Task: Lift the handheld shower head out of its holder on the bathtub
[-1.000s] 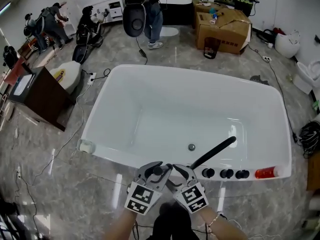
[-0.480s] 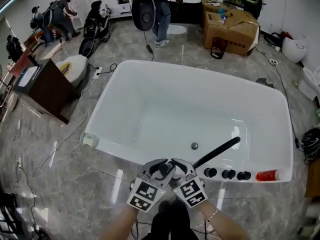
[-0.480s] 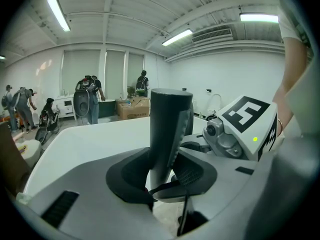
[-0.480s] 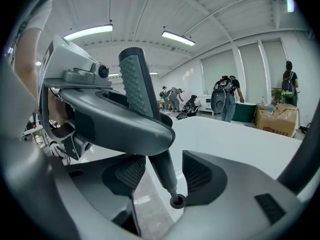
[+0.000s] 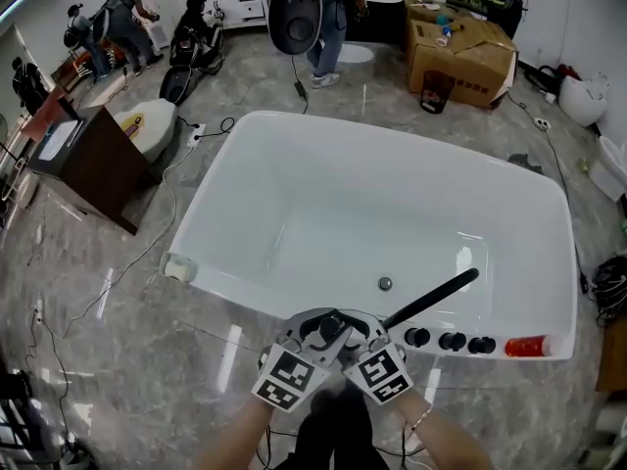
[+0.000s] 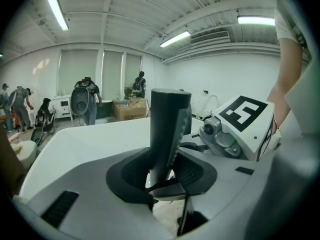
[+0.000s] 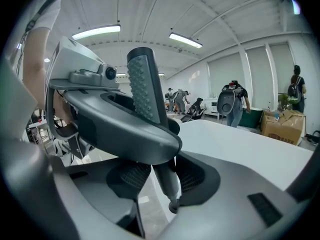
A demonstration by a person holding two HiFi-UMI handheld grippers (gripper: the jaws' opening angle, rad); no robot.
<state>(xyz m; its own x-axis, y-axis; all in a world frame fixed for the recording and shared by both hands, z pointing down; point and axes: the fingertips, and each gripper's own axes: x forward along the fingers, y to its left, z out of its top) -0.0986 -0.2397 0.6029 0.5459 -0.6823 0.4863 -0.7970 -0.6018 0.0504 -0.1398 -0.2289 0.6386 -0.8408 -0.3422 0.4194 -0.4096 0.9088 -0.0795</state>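
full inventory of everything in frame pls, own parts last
rectangular white bathtub: 1, white, centre of floor.
upright black handheld shower head: 1, black, near tub rim, where both claws meet.
round black knobs: 3, black, near rim, right of the claws.
long black bar: 1, black, slanting from near rim over the tub.
small metal drain: 1, silver, tub floor.
red cylinder: 1, red, near-right rim corner.
brown cardboard box: 1, brown, beyond tub, upper right.
dark wooden cabinet: 1, dark brown, left of tub.
people: several, far end of room.
left claw: 1, grey, shut on the shower head.
right claw: 1, grey, jaws closing; thin grey stem between them, not yet pinched.
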